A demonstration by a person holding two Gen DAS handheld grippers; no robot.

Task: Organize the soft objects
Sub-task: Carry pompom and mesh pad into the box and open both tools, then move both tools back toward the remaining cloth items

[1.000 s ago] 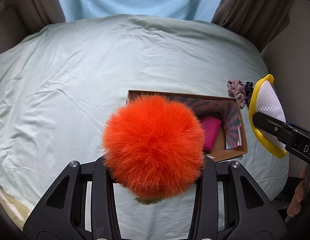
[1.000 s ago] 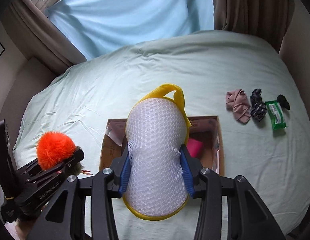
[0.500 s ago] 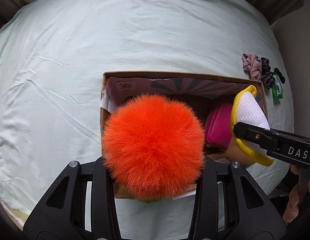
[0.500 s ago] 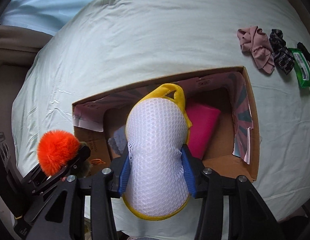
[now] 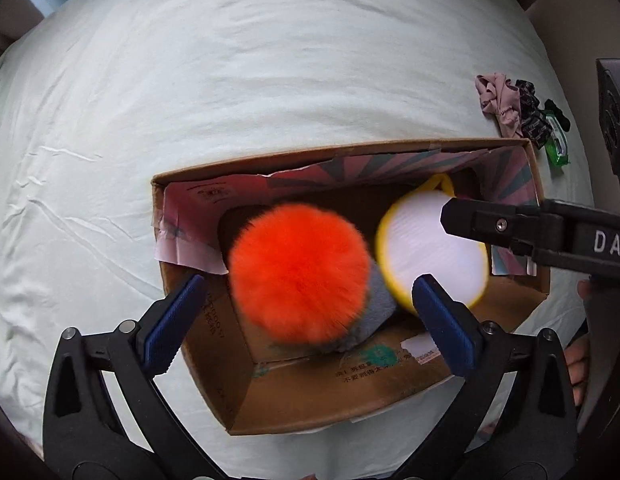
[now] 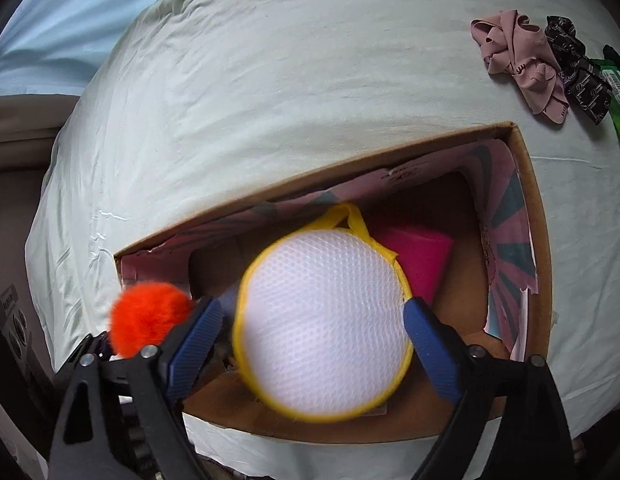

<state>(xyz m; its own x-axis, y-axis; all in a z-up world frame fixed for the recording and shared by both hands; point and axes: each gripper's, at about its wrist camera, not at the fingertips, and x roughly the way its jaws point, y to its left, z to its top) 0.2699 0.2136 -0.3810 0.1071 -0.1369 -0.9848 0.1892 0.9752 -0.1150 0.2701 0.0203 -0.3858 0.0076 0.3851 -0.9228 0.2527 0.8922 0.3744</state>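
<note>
I have the cardboard box (image 5: 342,396) on the bed sheet (image 5: 269,80) under both tools, and its walls are my main worry: either item could catch a rim and bounce out onto the bed. Both look mid-drop and blurred. My left gripper (image 5: 305,302) stands spread wide, freed of the orange pompom (image 5: 299,270), which sits over a grey plush. My right gripper (image 6: 312,318) is also spread, the white mesh pouch (image 6: 324,330) loose between its pads, above a pink item (image 6: 420,258). Open room is straight up; scrunchies (image 6: 522,66) lie well apart
</note>
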